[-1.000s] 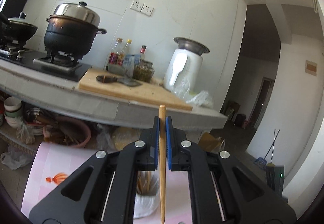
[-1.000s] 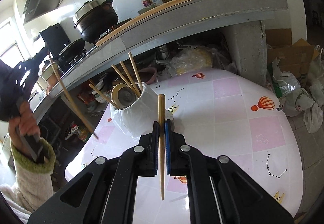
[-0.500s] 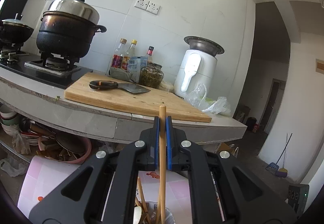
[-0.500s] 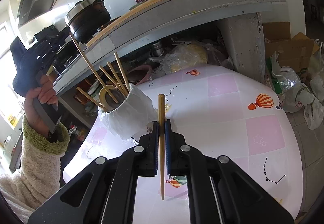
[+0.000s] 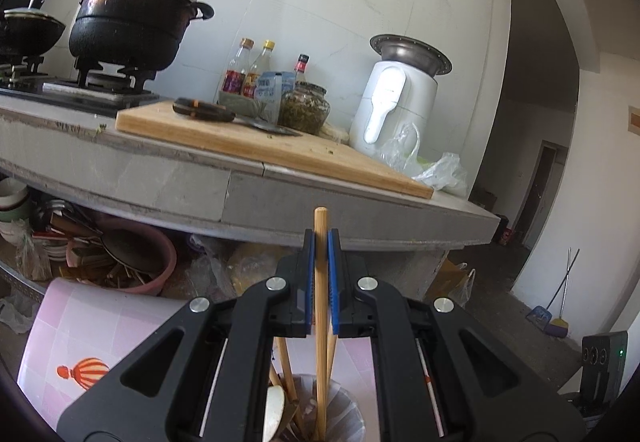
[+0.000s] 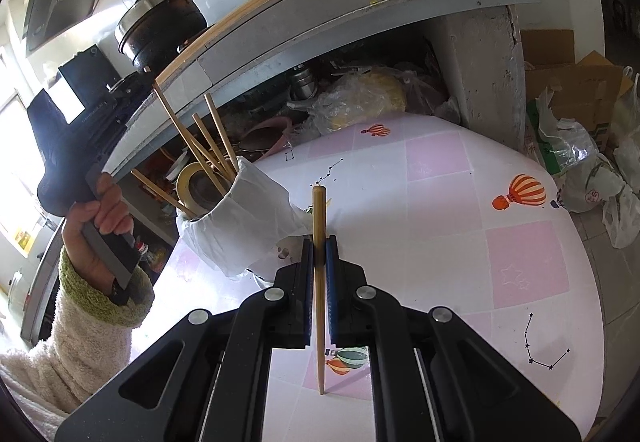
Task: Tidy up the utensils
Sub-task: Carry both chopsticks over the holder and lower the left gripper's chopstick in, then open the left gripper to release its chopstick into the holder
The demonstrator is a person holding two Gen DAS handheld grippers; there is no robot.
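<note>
My left gripper point(image 5: 320, 242) is shut on a wooden chopstick point(image 5: 321, 322) held upright. Its lower end reaches down into the utensil holder point(image 5: 344, 414), a cup wrapped in white plastic that has several chopsticks and a pale spoon inside. In the right wrist view the same holder point(image 6: 244, 214) stands on the pink patterned table point(image 6: 440, 202), with the left gripper point(image 6: 152, 86) above it. A hand point(image 6: 100, 210) in a fleecy sleeve holds that tool. My right gripper point(image 6: 319, 246) is shut on a second wooden chopstick point(image 6: 319, 282), upright, just right of the holder.
A grey counter point(image 5: 160, 178) carries a wooden cutting board point(image 5: 260, 142), a knife, bottles, a jar, a white appliance point(image 5: 396, 106) and a black pot point(image 5: 132, 22) on a stove. Bowls and a pink basin point(image 5: 132, 258) sit beneath it. Plastic bags and a cardboard box point(image 6: 576, 110) lie right of the table.
The left gripper has come down and over the utensil holder, so its chopstick's lower end now dips among the others. The right gripper has crept slightly closer to the holder, chopstick still gripped.
</note>
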